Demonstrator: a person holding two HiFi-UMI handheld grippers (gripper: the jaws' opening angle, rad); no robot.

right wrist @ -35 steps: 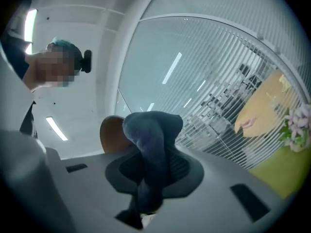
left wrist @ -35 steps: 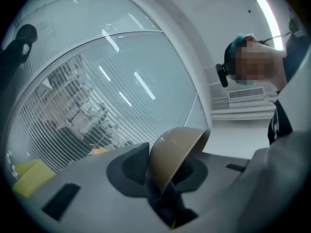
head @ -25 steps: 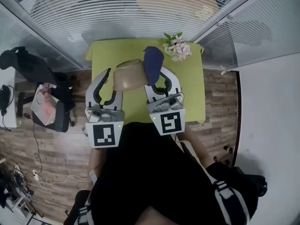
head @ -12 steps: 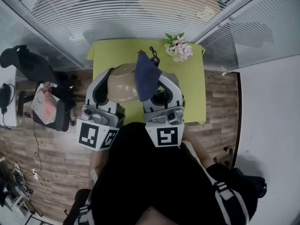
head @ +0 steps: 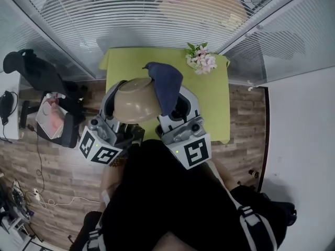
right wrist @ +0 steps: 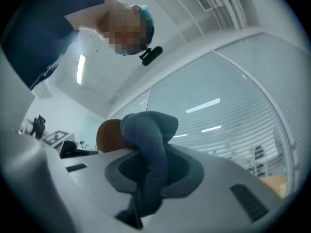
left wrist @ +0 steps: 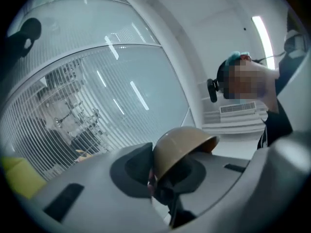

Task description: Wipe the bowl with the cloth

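A tan bowl (head: 135,106) is held up over the green table (head: 212,101), tipped so its rounded underside faces me. My left gripper (head: 121,95) clamps the bowl's rim; in the left gripper view the bowl (left wrist: 182,144) stands between the jaws of the left gripper (left wrist: 153,178), which are easing open while the pads still pinch the rim. My right gripper (head: 175,102) is shut on a dark blue cloth (head: 166,85) that drapes against the bowl's right side. In the right gripper view the cloth (right wrist: 150,149) hangs folded between the jaws of the right gripper (right wrist: 146,181), with the bowl (right wrist: 108,135) behind it.
A small bunch of pink and white flowers (head: 201,59) lies at the table's far right corner. Glass walls with blinds enclose the table at the back. A black chair (head: 31,72) and a bag (head: 49,120) stand on the wooden floor at the left.
Both grippers have come nearer to me and higher. The bowl has tipped over so its underside faces up, and the cloth has moved against its right side.
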